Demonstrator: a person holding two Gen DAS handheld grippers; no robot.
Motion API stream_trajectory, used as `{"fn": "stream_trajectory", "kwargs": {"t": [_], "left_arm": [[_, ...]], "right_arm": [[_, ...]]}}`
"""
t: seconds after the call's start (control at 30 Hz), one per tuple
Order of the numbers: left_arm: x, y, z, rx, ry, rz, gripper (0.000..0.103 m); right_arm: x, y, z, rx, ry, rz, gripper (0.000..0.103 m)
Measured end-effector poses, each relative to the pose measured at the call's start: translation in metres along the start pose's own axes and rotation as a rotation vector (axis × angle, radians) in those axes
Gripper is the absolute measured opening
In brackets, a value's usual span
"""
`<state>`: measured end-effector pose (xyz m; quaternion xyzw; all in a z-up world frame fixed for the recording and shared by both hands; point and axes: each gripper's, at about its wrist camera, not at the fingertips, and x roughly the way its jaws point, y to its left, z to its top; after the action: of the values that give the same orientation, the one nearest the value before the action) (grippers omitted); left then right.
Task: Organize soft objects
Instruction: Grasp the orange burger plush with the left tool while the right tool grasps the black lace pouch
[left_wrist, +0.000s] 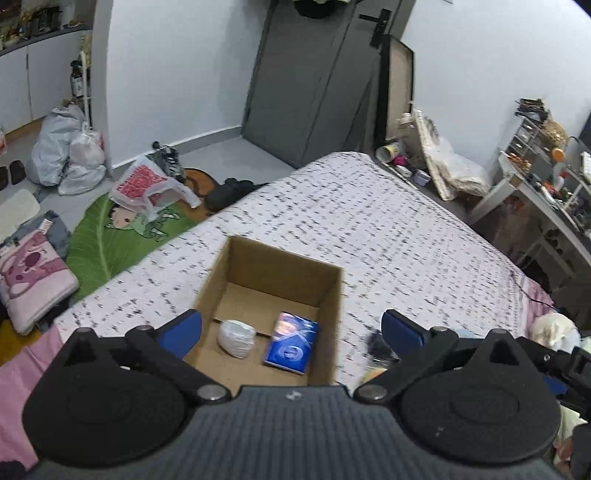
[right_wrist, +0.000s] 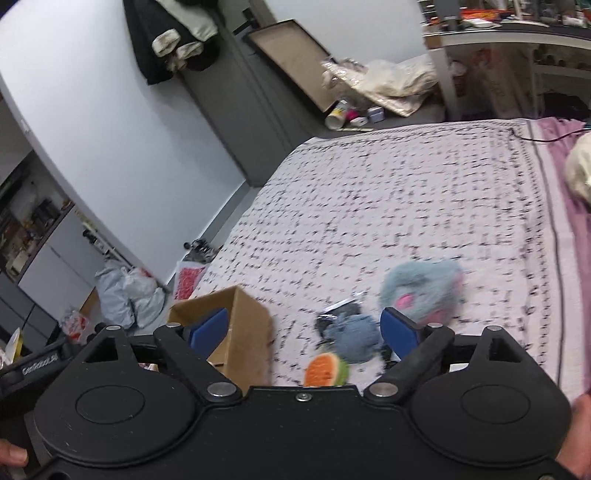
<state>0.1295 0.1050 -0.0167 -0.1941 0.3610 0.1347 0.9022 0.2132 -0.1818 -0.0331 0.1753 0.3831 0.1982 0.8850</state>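
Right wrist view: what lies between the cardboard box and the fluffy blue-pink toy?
On the bedspread between cardboard box and fluffy toy lie a blue knitted bundle, a dark packet, and nearer the camera a watermelon-slice toy.

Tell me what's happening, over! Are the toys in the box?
Left gripper open over cardboard box. Right gripper open, empty. White bundle, blue pack inside. Watermelon toy, blue plush on bed.

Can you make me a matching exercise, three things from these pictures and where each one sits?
Things:
1. blue packet
2. watermelon toy
3. green mat

Places:
A. on the floor beside the bed
B. inside the cardboard box
C. on the bed, outside the box

Pairs: 1-B, 2-C, 3-A
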Motion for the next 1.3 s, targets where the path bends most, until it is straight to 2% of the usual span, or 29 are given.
{"fn": "stream_trajectory", "kwargs": {"t": [0.13, 0.57, 0.8, 1.03, 1.13, 1.3], "left_arm": [[-0.006, -0.015, -0.004, 0.009, 0.006, -0.03, 0.103], [-0.003, -0.068, -0.016, 0.053, 0.053, -0.014, 0.102], [0.01, -0.092, -0.024, 0.076, 0.057, -0.001, 0.102], [0.031, -0.113, -0.034, 0.101, 0.055, -0.011, 0.1], [0.045, -0.122, -0.038, 0.098, 0.075, -0.012, 0.1], [0.07, -0.131, -0.048, 0.112, 0.113, 0.01, 0.098]], "right_arm": [[-0.011, -0.018, 0.006, 0.03, -0.004, -0.015, 0.092], [-0.022, -0.059, 0.024, 0.079, 0.023, -0.033, 0.095], [-0.013, -0.087, 0.018, 0.156, 0.016, 0.002, 0.094], [0.002, -0.112, 0.009, 0.235, 0.052, 0.05, 0.085], [0.01, -0.119, 0.007, 0.266, 0.084, 0.076, 0.082], [0.027, -0.132, -0.001, 0.309, 0.136, 0.072, 0.076]]}}
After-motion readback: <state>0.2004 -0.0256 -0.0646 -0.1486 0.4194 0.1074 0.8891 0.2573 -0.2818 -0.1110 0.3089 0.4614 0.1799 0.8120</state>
